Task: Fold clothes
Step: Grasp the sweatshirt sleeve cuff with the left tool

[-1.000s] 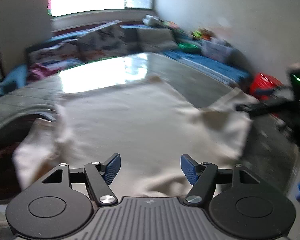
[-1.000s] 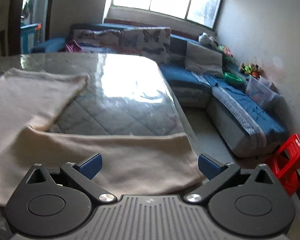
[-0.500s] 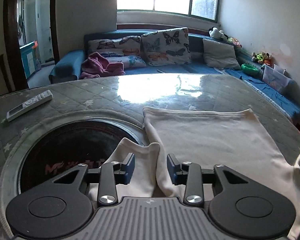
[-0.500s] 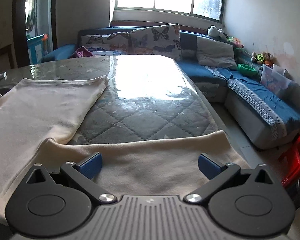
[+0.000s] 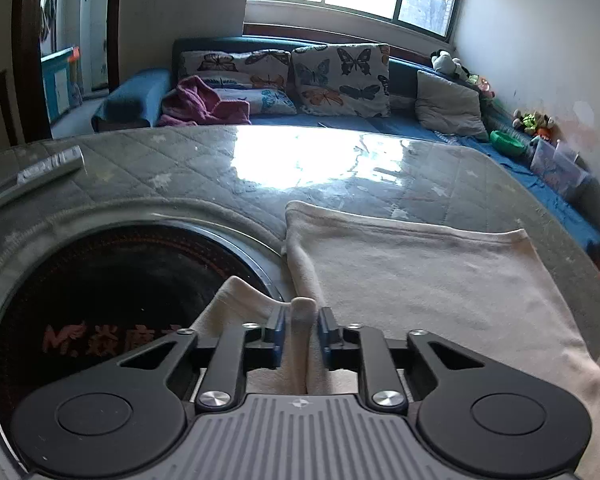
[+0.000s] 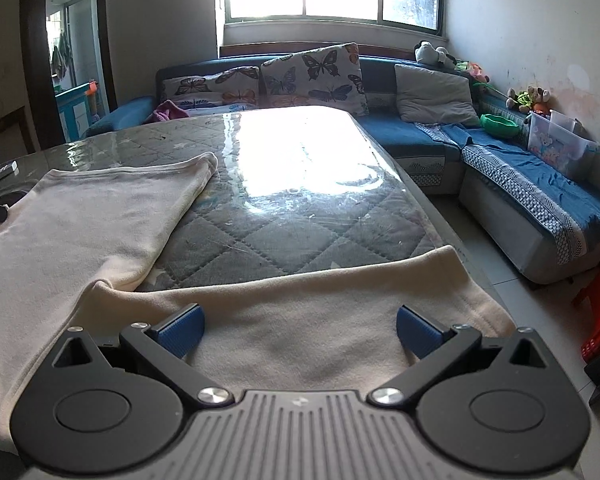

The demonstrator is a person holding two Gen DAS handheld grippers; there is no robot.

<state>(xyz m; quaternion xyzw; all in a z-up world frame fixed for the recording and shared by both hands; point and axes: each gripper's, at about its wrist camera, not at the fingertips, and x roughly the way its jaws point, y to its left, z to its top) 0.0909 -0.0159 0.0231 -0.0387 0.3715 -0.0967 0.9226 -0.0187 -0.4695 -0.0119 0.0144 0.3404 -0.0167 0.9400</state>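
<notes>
Cloth (image 5: 440, 280), a cream garment, lies flat on the quilted tabletop (image 5: 180, 168), its near sleeve reaching the tabletop's right edge. Left claw (image 5: 302, 330) has just been closing, pinching a raised fold beside the round dark inset (image 5: 112, 292). Right claw (image 6: 298, 330) gapes wide over the sleeve, gripping nothing.

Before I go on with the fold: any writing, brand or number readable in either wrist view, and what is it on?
"M": reddish letter on the dark round panel set in the table, left wrist view.
After it, reddish characters on the same panel: too dim to read, partly hidden by the cream garment.
Remote control: buttons too small to read.
Clear storage box: a picture only, no readable text.
</notes>
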